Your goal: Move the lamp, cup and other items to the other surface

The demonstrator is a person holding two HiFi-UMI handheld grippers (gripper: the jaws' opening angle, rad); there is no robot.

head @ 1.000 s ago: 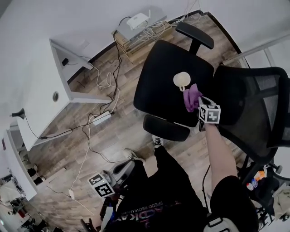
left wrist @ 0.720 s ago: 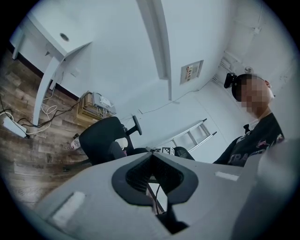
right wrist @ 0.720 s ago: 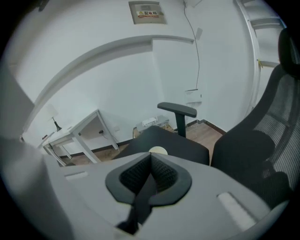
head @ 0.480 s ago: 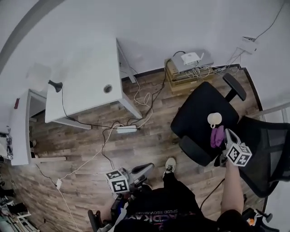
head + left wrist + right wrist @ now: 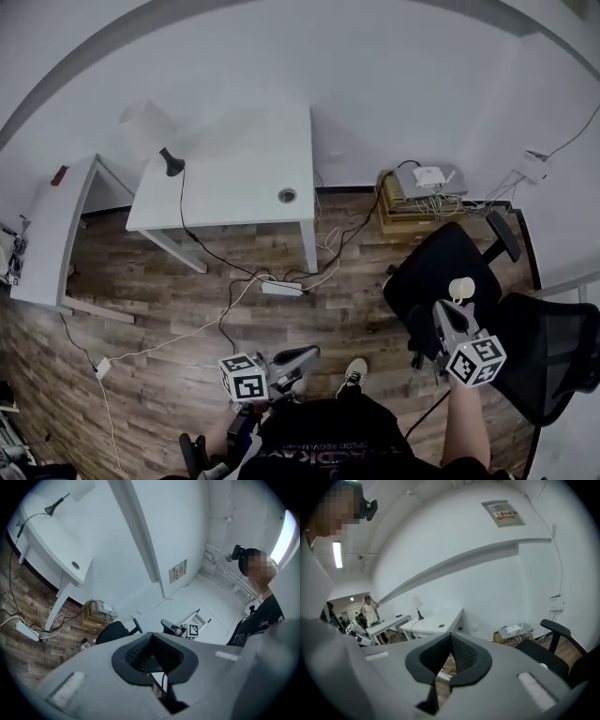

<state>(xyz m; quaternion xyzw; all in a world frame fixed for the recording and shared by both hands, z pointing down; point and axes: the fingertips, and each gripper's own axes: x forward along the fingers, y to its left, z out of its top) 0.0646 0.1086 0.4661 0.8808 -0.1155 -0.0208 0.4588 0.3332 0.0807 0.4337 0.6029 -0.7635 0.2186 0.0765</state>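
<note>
white lamp (image 5: 150, 131), bystander (image 5: 369, 607) r. gripper view only

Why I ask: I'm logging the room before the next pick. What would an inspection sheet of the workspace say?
Surface: white desk against the wall, with a round cable hole in its top.
Job's things: lamp stands at the desk's left end; cup sits on the black office chair.
Clutter: router on a wooden crate by the wall.
Grippers: left gripper and right gripper both shut, with nothing between the jaws.
Cables: the lamp's cord drops off the desk; a power strip and loose cords lie on the wood floor.
Surroundings: a second white table at left, white wall behind.
</note>
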